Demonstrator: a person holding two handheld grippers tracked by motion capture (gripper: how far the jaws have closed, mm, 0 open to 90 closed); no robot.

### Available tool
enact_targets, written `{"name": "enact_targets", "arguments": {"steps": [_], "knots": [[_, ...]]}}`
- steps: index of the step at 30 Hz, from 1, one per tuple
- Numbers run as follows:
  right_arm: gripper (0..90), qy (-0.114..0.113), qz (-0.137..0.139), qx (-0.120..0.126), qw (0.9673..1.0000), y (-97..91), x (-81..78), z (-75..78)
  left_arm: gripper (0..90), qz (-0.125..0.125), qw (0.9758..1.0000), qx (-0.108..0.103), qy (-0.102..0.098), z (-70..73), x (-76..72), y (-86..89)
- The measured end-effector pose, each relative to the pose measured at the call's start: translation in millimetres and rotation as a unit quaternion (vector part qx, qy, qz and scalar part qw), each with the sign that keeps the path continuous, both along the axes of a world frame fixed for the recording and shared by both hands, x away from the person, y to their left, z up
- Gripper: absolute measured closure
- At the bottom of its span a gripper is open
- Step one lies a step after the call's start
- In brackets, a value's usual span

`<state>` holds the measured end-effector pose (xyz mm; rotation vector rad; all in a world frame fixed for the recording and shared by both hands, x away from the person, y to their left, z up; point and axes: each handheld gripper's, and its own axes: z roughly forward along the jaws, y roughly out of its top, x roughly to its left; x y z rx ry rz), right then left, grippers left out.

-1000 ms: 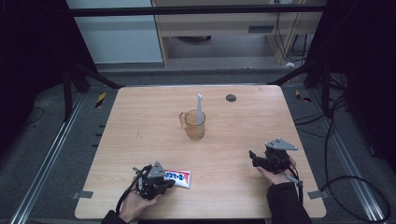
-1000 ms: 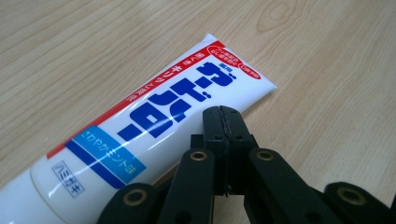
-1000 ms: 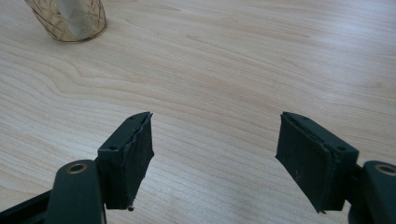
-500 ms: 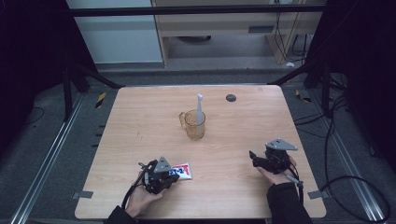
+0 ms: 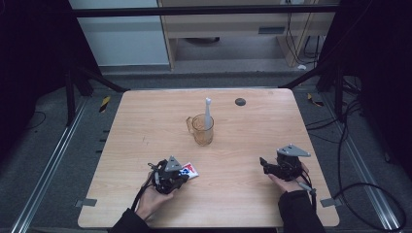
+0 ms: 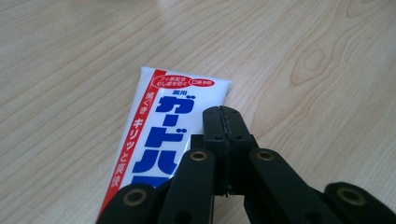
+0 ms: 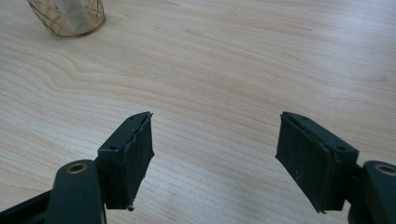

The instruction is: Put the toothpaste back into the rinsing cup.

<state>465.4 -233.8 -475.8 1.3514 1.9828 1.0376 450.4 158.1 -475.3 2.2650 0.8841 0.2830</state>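
Amber mug holds one upright, probably toothbrush.

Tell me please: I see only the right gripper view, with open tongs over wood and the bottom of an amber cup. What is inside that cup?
Observer: A white toothbrush stands upright in the cup.
Operator: Where are the left tongs?
Observer: The left tongs are shut, their tips over a white toothpaste tube lying on the table.
Operator: Is anything else there?
Observer: A small dark round thing lies beyond the cup, near the far edge.
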Motion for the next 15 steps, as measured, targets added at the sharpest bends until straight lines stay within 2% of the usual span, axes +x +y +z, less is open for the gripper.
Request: {"name": "enact_targets", "arguments": {"steps": [4,15], "knots": [[26.9,0.004,-0.002,0.001,1.0000,-1.0,0.0,-1.7,89.8,0.005,1.0000,-0.005,0.003,-0.5,5.2,1.1],[26.9,0.004,-0.002,0.000,1.0000,-0.8,-0.7,-1.5,89.7,0.029,0.9996,0.001,-0.006,0.6,11.8,5.5]]}}
